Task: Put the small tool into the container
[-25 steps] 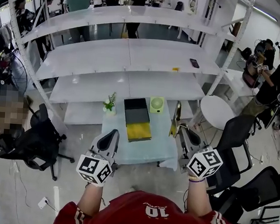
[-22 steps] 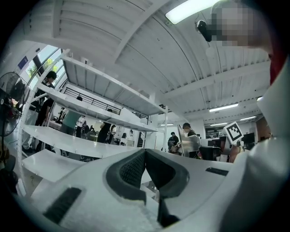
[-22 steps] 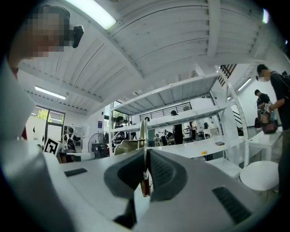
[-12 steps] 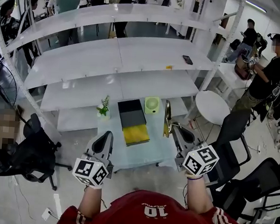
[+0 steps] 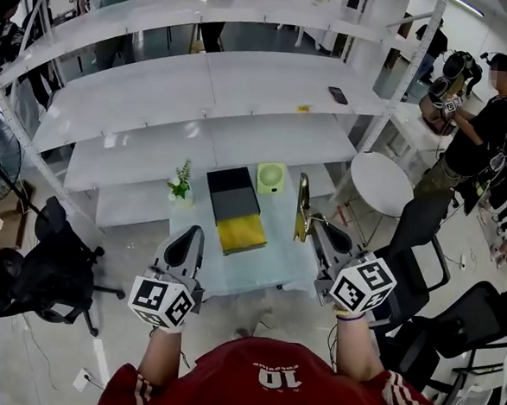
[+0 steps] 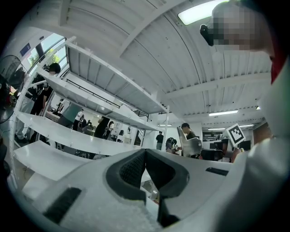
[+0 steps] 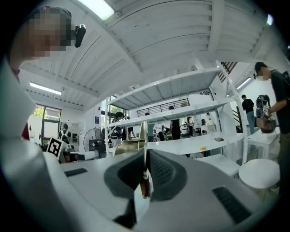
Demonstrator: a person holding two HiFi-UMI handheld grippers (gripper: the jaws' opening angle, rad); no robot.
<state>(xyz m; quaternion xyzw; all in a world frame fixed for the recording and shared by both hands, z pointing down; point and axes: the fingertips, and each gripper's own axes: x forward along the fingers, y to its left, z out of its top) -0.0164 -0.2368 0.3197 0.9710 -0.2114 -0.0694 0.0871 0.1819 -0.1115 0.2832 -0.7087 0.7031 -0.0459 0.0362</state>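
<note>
A thin brass-coloured tool (image 5: 301,205) stands upright in my right gripper (image 5: 314,229), whose jaws are shut on its lower end. It hangs over the right edge of the small glass table (image 5: 266,272). In the right gripper view the tool (image 7: 144,156) is a narrow blade pinched between the pads (image 7: 156,170). The container (image 5: 233,206), a dark grey box with a yellow near part, lies in the middle of the table, left of the tool. My left gripper (image 5: 190,238) is held over the table's front left corner. Its jaws (image 6: 145,153) are shut with nothing between them.
A small green object (image 5: 271,178) and a potted plant (image 5: 180,183) stand at the back of the table. White shelving (image 5: 201,90) rises behind it. Black chairs (image 5: 50,270) (image 5: 424,244) flank the table, and a round white table (image 5: 383,182) and a person (image 5: 475,126) are at the right.
The view has drifted, so the table and shelving sit a little further left and nearer. Both grippers keep their pose, and the tool stays gripped.
</note>
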